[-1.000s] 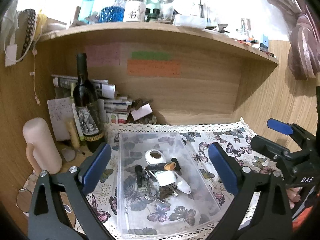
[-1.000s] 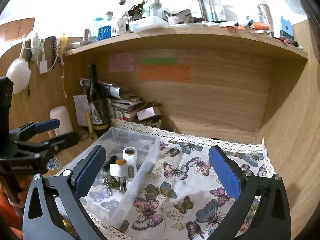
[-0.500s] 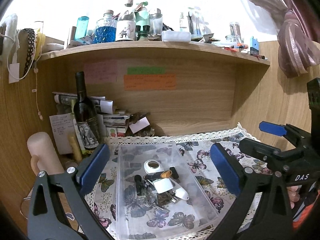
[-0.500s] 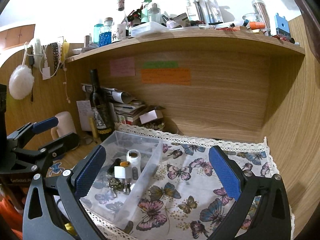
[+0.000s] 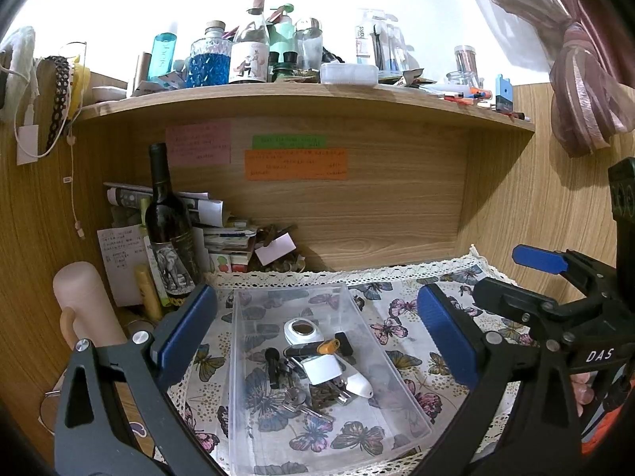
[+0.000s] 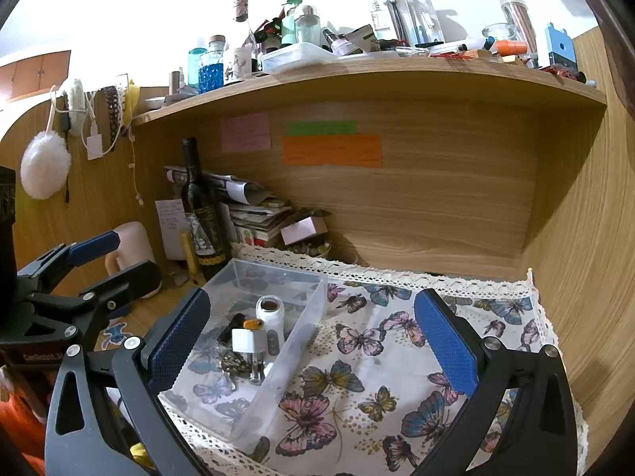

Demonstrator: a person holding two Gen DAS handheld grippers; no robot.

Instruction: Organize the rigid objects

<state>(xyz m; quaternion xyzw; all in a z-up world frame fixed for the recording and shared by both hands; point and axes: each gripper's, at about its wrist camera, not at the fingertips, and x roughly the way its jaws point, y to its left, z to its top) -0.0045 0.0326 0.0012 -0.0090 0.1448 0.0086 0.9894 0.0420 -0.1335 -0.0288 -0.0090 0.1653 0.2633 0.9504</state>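
Left gripper (image 5: 315, 335): hovering above the clear bin, jaws standing wide apart, holding nothing; blue pads framing the bin at 9 and 3 o'clock in its own view.
Right gripper (image 6: 311, 335): hanging above the butterfly cloth (image 6: 381, 361), jaws spread wide, empty; the bin is sitting at 9 o'clock of its centre.
Hand: fingertips (image 5: 581, 390) are showing at 4 o'clock in the left view, behind the right gripper's frame.
Clear bin (image 5: 246, 361): resting on the cloth, near its left edge, long side running away from the cameras.
Bin contents: white round-topped case (image 5: 303, 329), orange-tipped dark tube (image 5: 313, 347), white charger plug (image 5: 321, 369), keys (image 5: 303, 406), all lying bunched mid-bin, touching one another.
Wine bottle (image 5: 168, 234): standing upright at 10 o'clock of the bin, elephant drawing on its label.
Writing: "DAS" is reading on the right gripper's body (image 5: 599, 355); a shelf pack (image 5: 362, 37) is showing letters too small to make out.
Sticky notes (image 5: 295, 164): pink, green and orange on the back panel, script too small to read.
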